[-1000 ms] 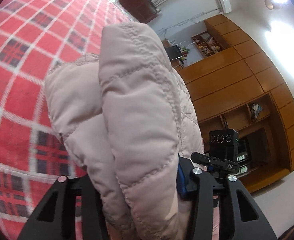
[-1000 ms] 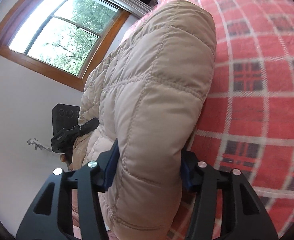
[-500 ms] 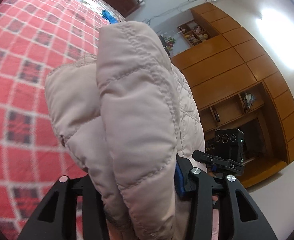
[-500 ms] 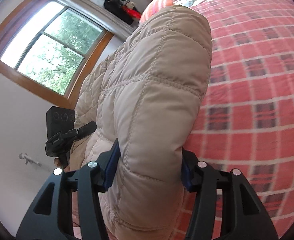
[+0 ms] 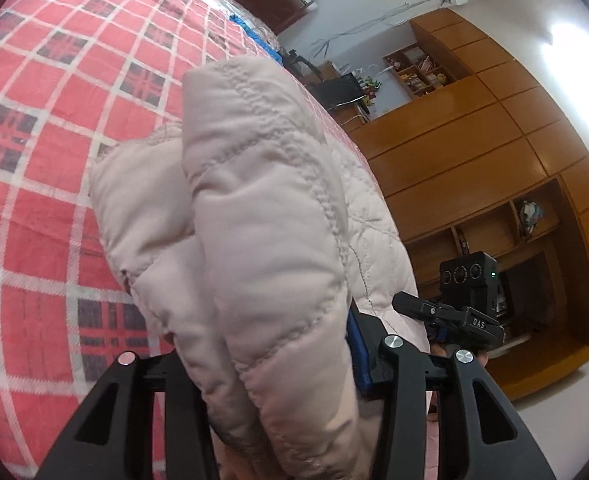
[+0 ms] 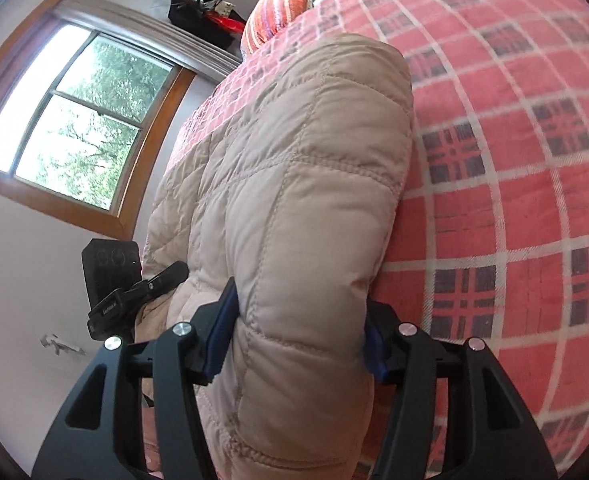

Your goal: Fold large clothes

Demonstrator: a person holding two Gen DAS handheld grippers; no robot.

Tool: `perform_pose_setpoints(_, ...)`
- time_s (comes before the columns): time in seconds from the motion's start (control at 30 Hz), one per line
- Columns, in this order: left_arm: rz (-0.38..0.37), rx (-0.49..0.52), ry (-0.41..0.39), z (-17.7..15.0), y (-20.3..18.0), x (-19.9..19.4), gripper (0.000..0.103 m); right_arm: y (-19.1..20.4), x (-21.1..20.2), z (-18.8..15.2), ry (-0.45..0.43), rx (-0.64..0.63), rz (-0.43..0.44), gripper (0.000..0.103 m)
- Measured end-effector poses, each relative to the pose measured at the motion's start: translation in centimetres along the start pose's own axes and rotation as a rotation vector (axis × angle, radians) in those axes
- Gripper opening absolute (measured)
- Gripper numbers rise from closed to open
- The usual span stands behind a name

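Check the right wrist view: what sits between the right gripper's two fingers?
A thick bunched fold of the beige quilted jacket fills the gap of the right gripper, pinched by both blue-padded fingers, over the red plaid bedspread.

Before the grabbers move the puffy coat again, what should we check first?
1. Left gripper has the puffy coat pinched: ok, a thick fold fills the space between its fingers.
2. Right gripper has the coat pinched: ok, the blue pads press into it on both sides.
3. Both grippers hold the same coat: ok, each camera shows the other gripper at the coat's far edge.
4. Plaid bedspread beyond the coat is free for laying it down: ok in the part that shows.
5. Coat hangs free of the bed: cannot tell, its lower part is hidden.
6. Fold edges line up: cannot tell.
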State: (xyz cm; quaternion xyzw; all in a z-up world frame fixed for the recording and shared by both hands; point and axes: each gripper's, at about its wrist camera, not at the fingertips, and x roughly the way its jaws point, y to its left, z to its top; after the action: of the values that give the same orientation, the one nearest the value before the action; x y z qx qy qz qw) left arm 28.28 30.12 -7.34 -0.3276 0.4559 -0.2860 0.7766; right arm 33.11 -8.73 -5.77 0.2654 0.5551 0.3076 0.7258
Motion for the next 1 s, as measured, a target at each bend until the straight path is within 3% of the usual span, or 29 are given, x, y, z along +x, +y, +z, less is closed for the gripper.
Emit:
perform_pose_setpoints(0.2, 0.022, 0.058, 0.025, 0.1, -0.5, 1.1, 0.050, -2.1, 0.2, -1.5, -0.033, 0.020, 0.027, 0.058)
perform_pose_setpoints(0.37, 0.024, 0.038, 0.022, 0.0, 0.0, 1.5, 0.055, -2.6, 0.8, -2.1, -0.043, 0.046, 0.045, 0.062)
perform_pose_setpoints(0.6, 0.060, 0.011, 0.008, -1.3, -1.4, 1.1, 0.064, -1.0, 0.4, -2.6, -0.070, 0.022, -0.030, 0.072)
perform_pose_setpoints(0.7, 0.087, 0.004, 0.002, -1.9, -2.2, 0.1, 0.069, 1.0, -0.9, -3.8, -0.102, -0.022, -0.104, 0.078)
perform_pose_setpoints(0.77, 0.139, -0.005, -0.022, -2.4, -2.6, -1.0, 0.077, 2.0, -1.7, -4.7, -0.124, -0.054, -0.138, 0.082)
perform_pose_setpoints(1.0, 0.295, 0.077, -0.127, -5.7, -5.5, -5.4, 0.082, 4.7, -3.8, -9.8, -0.166, -0.139, -0.294, 0.087)
